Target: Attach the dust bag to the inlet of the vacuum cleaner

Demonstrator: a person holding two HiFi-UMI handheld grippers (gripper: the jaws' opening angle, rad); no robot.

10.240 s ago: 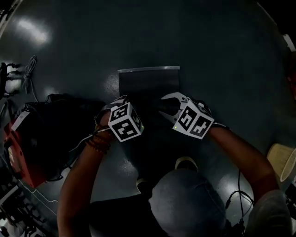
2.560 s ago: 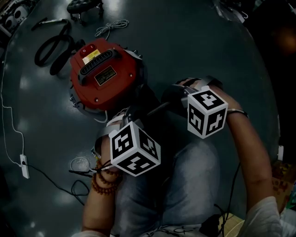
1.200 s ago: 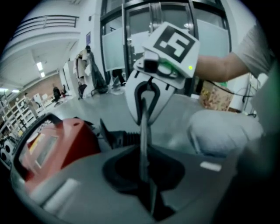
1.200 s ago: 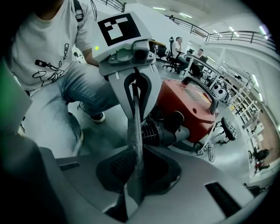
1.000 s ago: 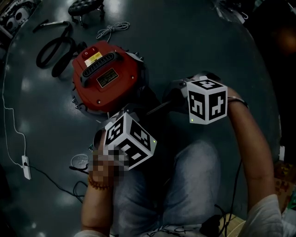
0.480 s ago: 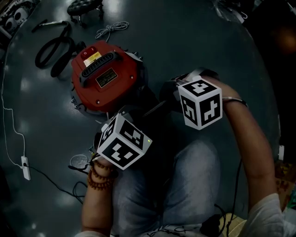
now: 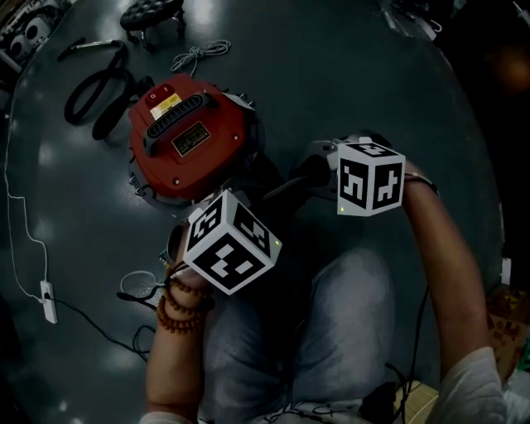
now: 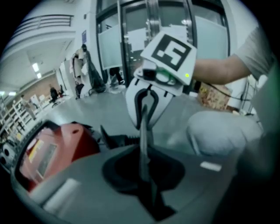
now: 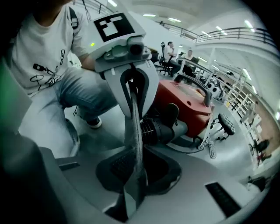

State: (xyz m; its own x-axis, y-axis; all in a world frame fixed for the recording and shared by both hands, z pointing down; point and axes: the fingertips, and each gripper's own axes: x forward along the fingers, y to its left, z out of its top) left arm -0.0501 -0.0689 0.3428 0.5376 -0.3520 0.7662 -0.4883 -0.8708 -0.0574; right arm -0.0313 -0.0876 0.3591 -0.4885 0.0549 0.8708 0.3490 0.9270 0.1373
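Note:
The red vacuum cleaner [image 7: 186, 137] stands on the dark floor, its black ribbed inlet [image 9: 159, 129] facing me. The dark dust bag [image 7: 277, 192] hangs between both grippers just in front of it, apart from the inlet. My left gripper [image 7: 242, 207] is shut on one edge of the bag [image 8: 143, 144]. My right gripper [image 7: 305, 175] is shut on the opposite edge [image 9: 135, 144]. Each gripper view shows the bag edge-on as a thin sheet running to the other gripper. The left gripper [image 8: 146, 186] and right gripper [image 9: 132, 186] face each other.
A black hose [image 7: 93, 83], a white cord [image 7: 199, 54] and a black brush head [image 7: 151, 12] lie beyond the vacuum. A thin cable with a white plug [image 7: 47, 300] runs along the left. The person's knees [image 7: 331, 323] are right behind the grippers.
Ten seconds ago the bag lay flat on the floor; now both grippers hold it up by the vacuum. In the last second only the marker cubes wobbled a little.

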